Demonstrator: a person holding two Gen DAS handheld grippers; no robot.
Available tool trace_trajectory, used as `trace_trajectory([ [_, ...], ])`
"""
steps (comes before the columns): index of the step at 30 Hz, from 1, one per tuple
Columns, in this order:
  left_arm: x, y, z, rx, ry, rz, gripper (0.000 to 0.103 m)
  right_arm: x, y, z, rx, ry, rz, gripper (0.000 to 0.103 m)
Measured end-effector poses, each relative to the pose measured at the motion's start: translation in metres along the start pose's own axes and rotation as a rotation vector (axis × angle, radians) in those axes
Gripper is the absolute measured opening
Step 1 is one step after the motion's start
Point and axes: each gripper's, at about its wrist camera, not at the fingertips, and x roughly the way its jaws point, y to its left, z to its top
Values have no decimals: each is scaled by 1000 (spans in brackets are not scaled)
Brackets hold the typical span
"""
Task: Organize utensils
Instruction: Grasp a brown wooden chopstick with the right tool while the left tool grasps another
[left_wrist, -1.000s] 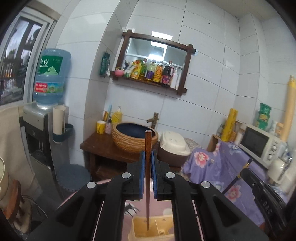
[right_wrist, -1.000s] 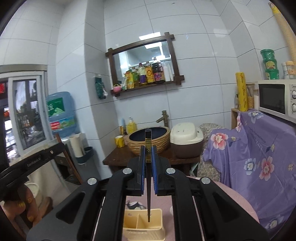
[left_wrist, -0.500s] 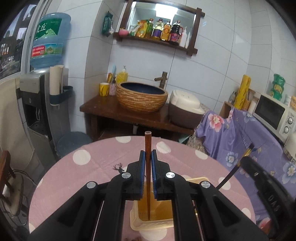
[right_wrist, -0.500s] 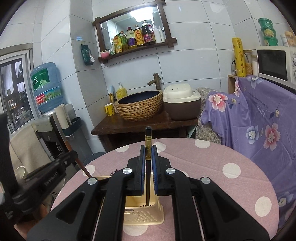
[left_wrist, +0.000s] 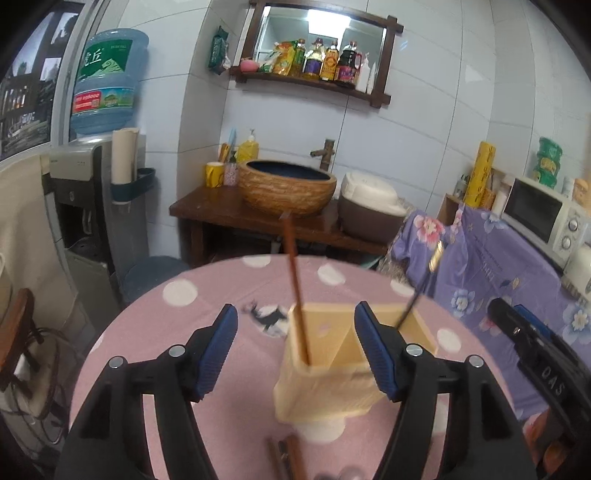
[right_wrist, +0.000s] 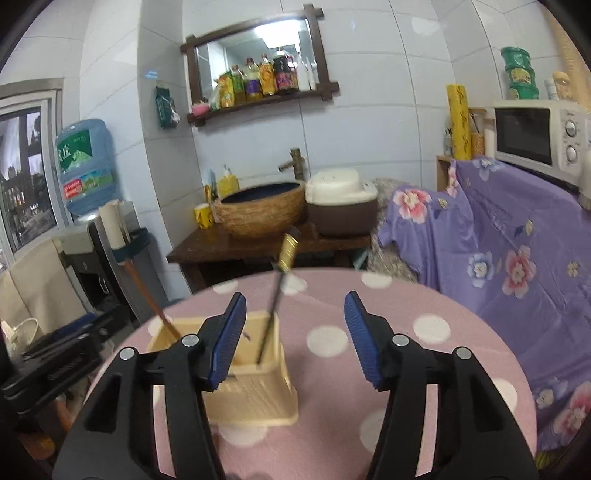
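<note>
A cream utensil holder (left_wrist: 325, 391) (right_wrist: 258, 395) stands on the pink polka-dot table (left_wrist: 221, 291). A brown chopstick (left_wrist: 295, 288) (right_wrist: 147, 291) leans in its left compartment. A black chopstick with a gold top (right_wrist: 275, 295) (left_wrist: 432, 258) leans in its right compartment. My left gripper (left_wrist: 295, 350) hangs just above and before the holder, its jaws opening; the brown chopstick stands between them, free of the pads. My right gripper (right_wrist: 295, 339) is likewise opening, with the black chopstick between its jaws and untouched. Each view shows the other gripper at its edge.
More brown utensils (left_wrist: 286, 458) lie on the table near the front edge. Beyond the table stand a wooden stand with a woven basin (left_wrist: 288, 188), a rice cooker (left_wrist: 369, 210), a water dispenser (left_wrist: 88, 184), and a microwave (right_wrist: 535, 136) on a purple floral cloth.
Both grippers have sunk toward the holder. Each was shut on a chopstick; both have let go, and the chopsticks now stand tilted in the holder.
</note>
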Motion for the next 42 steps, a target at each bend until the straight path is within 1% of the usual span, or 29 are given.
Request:
trace_trajectory([
  [3,-14,14,-32,-12,42,11,69,-8,-10,-31,-23,97,3,55],
  [5,-16,22,-55,-1,89,26,69,-13,-13,-55,-51,141,-14,52],
  [6,-17,25,-68,5,114,33,69,-15,-12,-69,-67,164,-9,50],
  [8,-13,31,-91,10,164,52,67,-16,-8,-97,-91,228,44,48],
  [9,-10,33,-104,13,201,59,63,-15,-5,-109,-100,261,72,47],
  [11,-6,35,-120,21,253,56,56,-14,4,-133,-124,324,132,45],
  [12,-4,35,-128,26,276,51,53,-13,7,-144,-136,344,145,44],
  [13,-1,35,-134,32,293,46,51,-12,9,-153,-145,355,134,44],
  [15,5,33,-143,53,334,34,43,-13,7,-164,-144,361,100,44],
  [19,14,24,-155,76,380,14,41,-18,-5,-173,-96,359,67,44],
  [24,17,5,-166,131,377,35,41,-22,-19,-180,-60,368,48,44],
  [25,18,3,-167,129,378,35,41,-22,-20,-180,-58,366,48,44],
  [27,17,1,-169,102,380,-4,41,-23,-21,-181,-56,363,49,44],
  [28,17,-1,-170,103,377,-7,41,-23,-21,-181,-55,363,47,44],
  [29,18,-4,-171,122,374,10,41,-23,-21,-182,-53,363,45,44],
  [30,20,-7,-174,157,377,44,43,-23,-21,-182,-52,363,42,44],
  [31,19,-7,-175,168,363,53,43,-23,-22,-183,-53,363,42,44],
  [35,11,16,-175,150,376,44,45,-27,-24,-184,-59,357,36,44],
  [38,3,41,-173,124,376,77,47,-29,-29,-184,-58,352,24,44],
  [40,0,56,-169,62,390,49,47,-27,-32,-183,-50,354,11,44],
  [42,-2,62,-167,27,393,29,47,-26,-35,-182,-42,355,0,44],
])
